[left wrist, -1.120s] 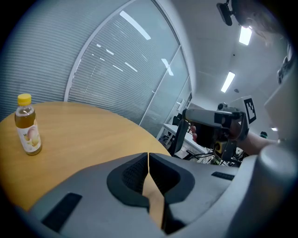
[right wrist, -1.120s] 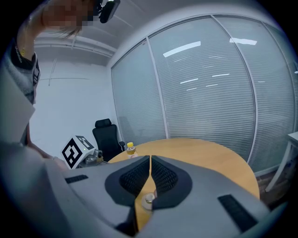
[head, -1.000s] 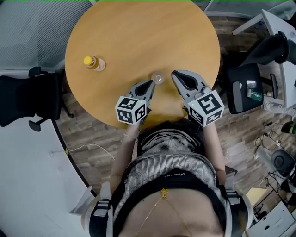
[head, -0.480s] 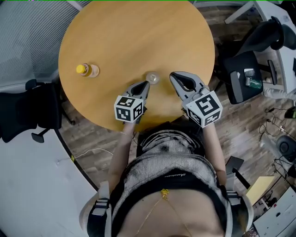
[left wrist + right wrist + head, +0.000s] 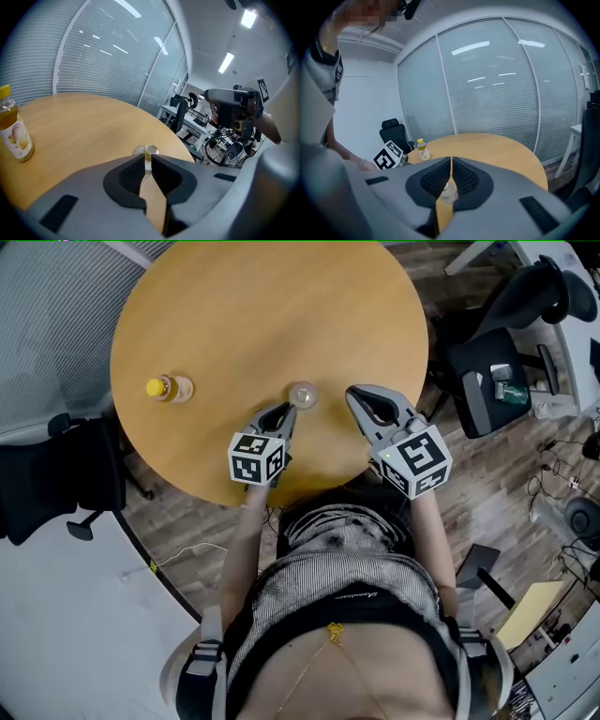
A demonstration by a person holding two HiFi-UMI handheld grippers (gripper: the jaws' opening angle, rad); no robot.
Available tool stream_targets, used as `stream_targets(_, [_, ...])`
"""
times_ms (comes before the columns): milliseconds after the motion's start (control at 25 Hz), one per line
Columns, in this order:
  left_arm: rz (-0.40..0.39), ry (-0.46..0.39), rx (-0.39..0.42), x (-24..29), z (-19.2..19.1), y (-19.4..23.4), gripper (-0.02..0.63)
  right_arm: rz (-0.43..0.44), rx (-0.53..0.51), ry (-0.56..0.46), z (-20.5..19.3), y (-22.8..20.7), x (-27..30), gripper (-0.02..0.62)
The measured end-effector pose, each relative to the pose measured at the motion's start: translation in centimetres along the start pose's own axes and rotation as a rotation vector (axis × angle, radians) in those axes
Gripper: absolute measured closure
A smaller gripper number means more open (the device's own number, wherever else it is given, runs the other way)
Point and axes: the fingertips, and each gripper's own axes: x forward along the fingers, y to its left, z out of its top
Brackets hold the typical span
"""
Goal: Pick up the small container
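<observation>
The small container (image 5: 302, 395) is a low, clear round pot with something yellowish inside, standing on the round wooden table (image 5: 272, 306) near its front edge. My left gripper (image 5: 287, 410) points at it from just behind and to the left, jaws shut on nothing. In the left gripper view the small container (image 5: 149, 151) shows just past the closed tips of my left gripper (image 5: 147, 157). My right gripper (image 5: 355, 393) hovers a little to the container's right, also shut and empty. In the right gripper view the small container (image 5: 447, 191) peeks through below the tips of my right gripper (image 5: 451, 159).
A small juice bottle (image 5: 167, 388) with a yellow cap stands at the table's left side. A black office chair (image 5: 56, 474) is on the floor at the left. Another chair (image 5: 487, 390) stands at the right, among desks and cables.
The head view has drifted, so the table and bottle sit further left in the picture. Both grippers keep about the same places beside the container, still shut.
</observation>
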Motion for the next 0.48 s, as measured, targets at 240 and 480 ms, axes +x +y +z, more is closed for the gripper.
stream_targets(240, [-0.007,0.026,0.023,0.9,-0.5,0.2,0.486,-0.035,0.015,0.006,-0.4,-1.0,-1.0,0.571])
stream_targets(480, [-0.03,0.082,0.08,2.4,-1.7,-0.1,0.364,-0.064,0.02,0.014,-0.8,-1.7,-1.7,0.571])
